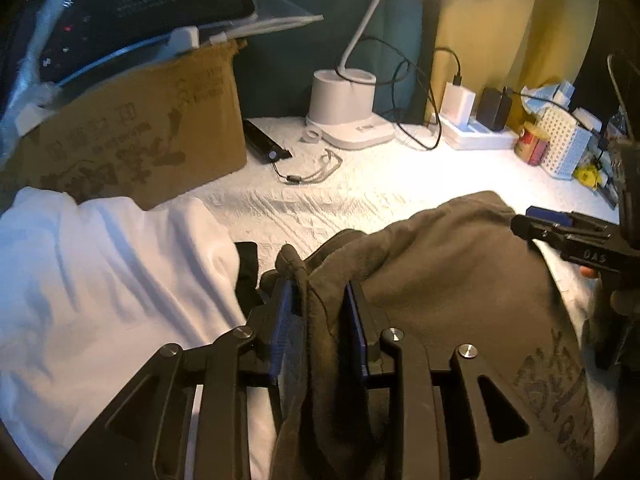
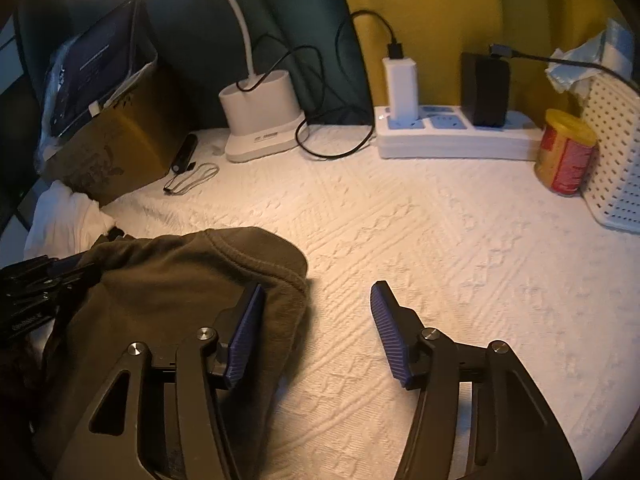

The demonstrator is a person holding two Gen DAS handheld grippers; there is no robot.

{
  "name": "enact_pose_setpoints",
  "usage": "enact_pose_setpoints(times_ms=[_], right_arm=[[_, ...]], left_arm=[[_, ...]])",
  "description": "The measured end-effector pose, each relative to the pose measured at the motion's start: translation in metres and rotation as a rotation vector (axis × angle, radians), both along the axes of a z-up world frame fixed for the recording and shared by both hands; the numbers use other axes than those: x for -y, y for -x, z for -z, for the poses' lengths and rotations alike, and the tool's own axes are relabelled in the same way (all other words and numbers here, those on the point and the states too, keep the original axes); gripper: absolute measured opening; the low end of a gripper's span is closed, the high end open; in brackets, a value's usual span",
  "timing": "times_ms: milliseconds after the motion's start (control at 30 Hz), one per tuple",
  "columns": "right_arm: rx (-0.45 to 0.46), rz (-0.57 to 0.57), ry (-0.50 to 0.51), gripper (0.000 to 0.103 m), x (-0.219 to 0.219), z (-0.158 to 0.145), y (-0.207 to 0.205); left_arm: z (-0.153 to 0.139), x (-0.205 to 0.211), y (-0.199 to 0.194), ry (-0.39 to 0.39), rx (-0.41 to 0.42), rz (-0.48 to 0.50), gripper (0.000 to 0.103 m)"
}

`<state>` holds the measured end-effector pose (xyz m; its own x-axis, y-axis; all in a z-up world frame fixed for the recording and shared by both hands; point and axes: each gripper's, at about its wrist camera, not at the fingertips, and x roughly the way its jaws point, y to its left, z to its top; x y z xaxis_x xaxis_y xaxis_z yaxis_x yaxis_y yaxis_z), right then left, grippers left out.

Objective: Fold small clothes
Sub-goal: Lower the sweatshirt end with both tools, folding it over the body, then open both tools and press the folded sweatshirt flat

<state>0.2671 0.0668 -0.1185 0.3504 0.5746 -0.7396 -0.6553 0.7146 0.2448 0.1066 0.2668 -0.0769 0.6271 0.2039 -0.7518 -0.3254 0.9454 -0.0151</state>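
Between left gripper (image 1: 320, 304) pads, bunched olive-brown garment (image 1: 452, 280); right gripper (image 2: 318, 308) wide, empty.

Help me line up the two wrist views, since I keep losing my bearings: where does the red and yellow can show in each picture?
Left wrist view: the red and yellow can stands at the far right edge, beside the white perforated basket.
Right wrist view: the can stands at upper right, between the power strip and the basket.
Shared landmark: the white desk lamp base.
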Motion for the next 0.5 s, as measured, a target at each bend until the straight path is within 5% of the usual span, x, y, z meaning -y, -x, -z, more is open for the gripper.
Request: enact_pose_setpoints(times_ms=[433,500], right_arm=[[0.012,0.001,0.007,0.060,0.010,-0.010,0.019],[0.011,-0.002,0.009,0.060,0.012,-0.011,0.025]], left_arm=[[-0.006,0.031,0.030,0.049,-0.017,0.034,0.029],[-0.006,0.037,0.034,0.039,-0.021,0.038,0.037]])
